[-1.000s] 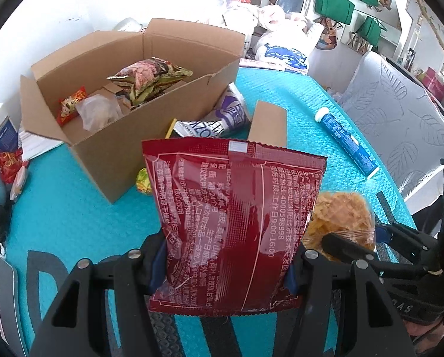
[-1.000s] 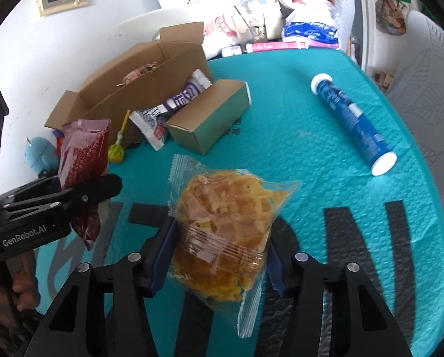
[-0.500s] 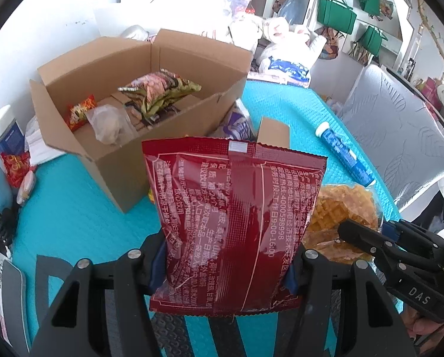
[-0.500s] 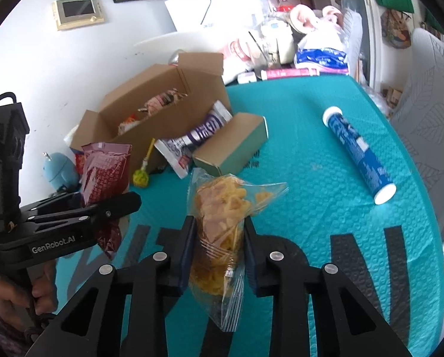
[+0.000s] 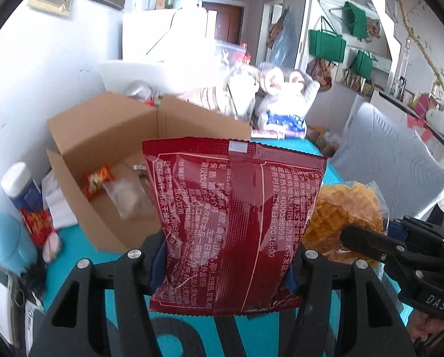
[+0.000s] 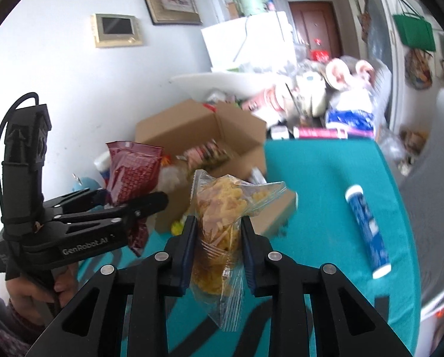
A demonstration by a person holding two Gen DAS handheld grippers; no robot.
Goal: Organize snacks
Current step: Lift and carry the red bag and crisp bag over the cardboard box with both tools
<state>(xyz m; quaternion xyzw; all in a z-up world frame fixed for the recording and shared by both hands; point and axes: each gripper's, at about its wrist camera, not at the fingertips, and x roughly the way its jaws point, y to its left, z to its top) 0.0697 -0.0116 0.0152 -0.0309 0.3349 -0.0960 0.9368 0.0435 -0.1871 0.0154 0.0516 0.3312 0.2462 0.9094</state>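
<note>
My left gripper (image 5: 224, 255) is shut on a dark red snack packet (image 5: 233, 220) and holds it upright above the teal table, in front of an open cardboard box (image 5: 108, 136). The box holds a small red packet (image 5: 98, 180) and a clear bag (image 5: 126, 196). My right gripper (image 6: 217, 238) is shut on a clear bag of yellow waffle crisps (image 6: 222, 208), lifted off the table. That bag shows in the left wrist view (image 5: 343, 211) to the right of the red packet. The left gripper with its red packet (image 6: 129, 175) shows at the left of the right wrist view.
A blue tube (image 6: 367, 232) lies on the teal table (image 6: 326, 178) at the right. A small closed carton (image 6: 275, 211) sits behind the crisps bag. A white-capped bottle (image 5: 19, 187) and a light blue object (image 5: 7, 238) stand left of the box. Clutter lines the table's far end.
Both grippers have risen and tilted up with their packets, so the room's walls now show. The crisps bag left the table and the right jaws closed tighter on it.
</note>
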